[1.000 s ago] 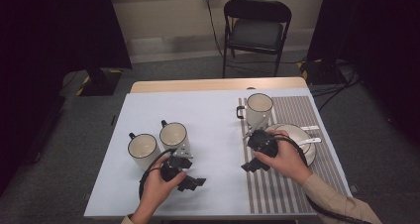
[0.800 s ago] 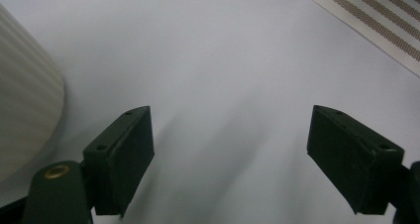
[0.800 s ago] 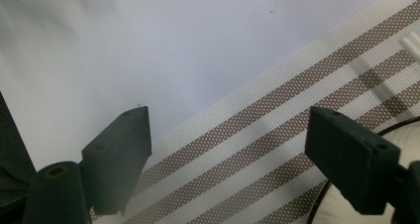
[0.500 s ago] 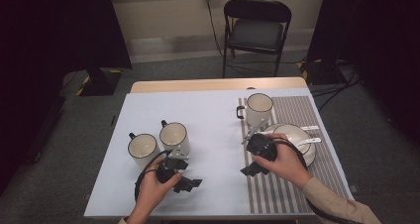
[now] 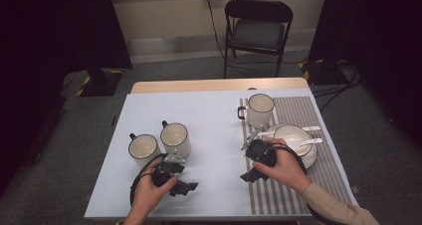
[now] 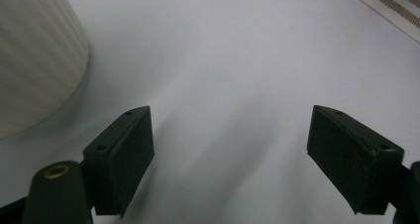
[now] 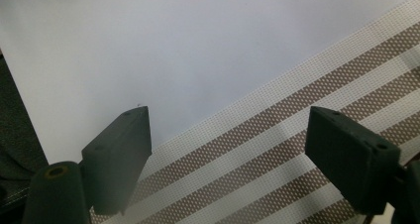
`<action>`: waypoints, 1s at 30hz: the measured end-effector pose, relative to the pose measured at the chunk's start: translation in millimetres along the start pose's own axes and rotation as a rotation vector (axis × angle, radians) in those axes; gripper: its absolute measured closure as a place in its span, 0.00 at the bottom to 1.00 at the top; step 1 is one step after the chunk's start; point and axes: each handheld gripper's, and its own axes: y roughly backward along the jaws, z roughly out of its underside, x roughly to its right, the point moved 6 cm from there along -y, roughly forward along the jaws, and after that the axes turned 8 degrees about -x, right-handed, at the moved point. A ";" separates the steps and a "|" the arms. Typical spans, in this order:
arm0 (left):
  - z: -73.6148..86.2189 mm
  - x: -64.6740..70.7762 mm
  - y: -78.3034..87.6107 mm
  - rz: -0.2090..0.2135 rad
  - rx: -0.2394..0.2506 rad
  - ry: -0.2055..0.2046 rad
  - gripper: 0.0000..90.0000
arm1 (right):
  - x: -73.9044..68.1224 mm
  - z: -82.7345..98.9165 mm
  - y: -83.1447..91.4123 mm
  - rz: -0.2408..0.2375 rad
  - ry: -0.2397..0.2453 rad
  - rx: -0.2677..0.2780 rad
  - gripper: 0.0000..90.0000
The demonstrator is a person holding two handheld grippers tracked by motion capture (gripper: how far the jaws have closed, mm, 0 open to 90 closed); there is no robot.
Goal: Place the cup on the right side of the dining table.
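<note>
Both grippers are hovering wide open and empty: the left gripper [image 5: 183,187] is sitting at 5 o'clock from the ribbed mug [image 5: 175,139], probably not touching it, while the right gripper [image 5: 249,176] is pointing over the striped placemat [image 5: 298,110] edge.

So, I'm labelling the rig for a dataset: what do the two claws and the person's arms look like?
Both are black. The left claw and right claw each have two flat, blocky black jaws with small screw holes and a brass-coloured insert at lower left. A black cable loops from the left one. The right arm wears a tan sleeve.
</note>
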 end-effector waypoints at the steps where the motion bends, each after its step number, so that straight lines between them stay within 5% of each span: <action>1: 1.0 -0.6 0.6 0.000 0.003 0.003 0.20 | -0.3 0.3 -0.5 0.004 0.001 -0.001 0.19; 30: 22.1 -9.5 10.9 -0.030 0.012 0.004 0.20 | -6.1 18.7 -8.8 -0.013 -0.003 0.011 0.20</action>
